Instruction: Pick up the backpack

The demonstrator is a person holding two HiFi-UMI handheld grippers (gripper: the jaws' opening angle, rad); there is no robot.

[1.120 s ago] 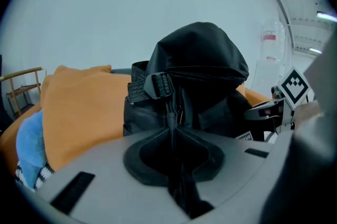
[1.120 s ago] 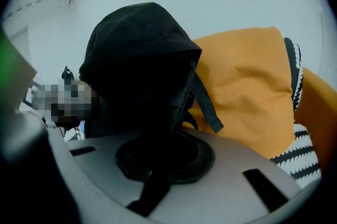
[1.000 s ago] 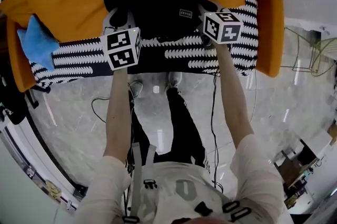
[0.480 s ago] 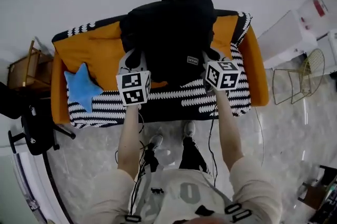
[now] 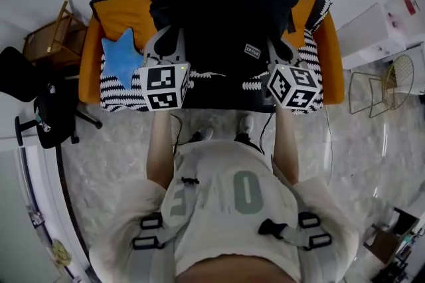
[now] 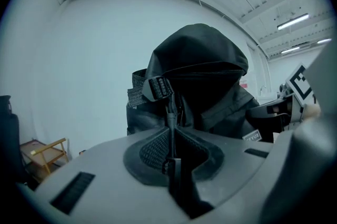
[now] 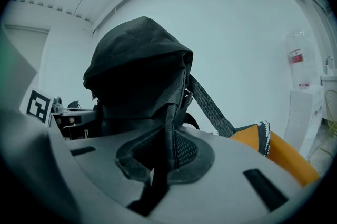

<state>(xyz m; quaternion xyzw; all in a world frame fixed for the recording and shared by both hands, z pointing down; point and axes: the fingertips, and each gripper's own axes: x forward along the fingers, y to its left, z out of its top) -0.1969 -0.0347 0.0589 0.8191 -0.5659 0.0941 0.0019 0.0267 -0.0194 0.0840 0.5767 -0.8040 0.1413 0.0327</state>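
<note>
A black backpack (image 5: pixel 226 2) hangs in the air in front of the person, above an orange sofa (image 5: pixel 126 12). My left gripper (image 5: pixel 171 37) is at its left side and my right gripper (image 5: pixel 276 48) at its right. In the left gripper view the jaws (image 6: pixel 171 136) are shut on a black webbing strap (image 6: pixel 170 107) that runs up to the backpack (image 6: pixel 200 75). In the right gripper view the jaws (image 7: pixel 167 144) are shut on another strap (image 7: pixel 169 112) under the backpack (image 7: pixel 137 65). Both straps are taut, and the bag's lower part is hidden behind the gripper bodies.
A black-and-white striped blanket (image 5: pixel 119 86) covers the sofa seat, with a blue star cushion (image 5: pixel 123 56) at its left end. A wooden side table (image 5: pixel 56 39) and a black office chair (image 5: pixel 40 105) stand at the left. At the right are a white cabinet (image 5: pixel 372 36) and a wire chair (image 5: pixel 392 79).
Both grippers have risen with the backpack, which has come up off the sofa seat. The sofa now looks smaller and lower below the bag.
</note>
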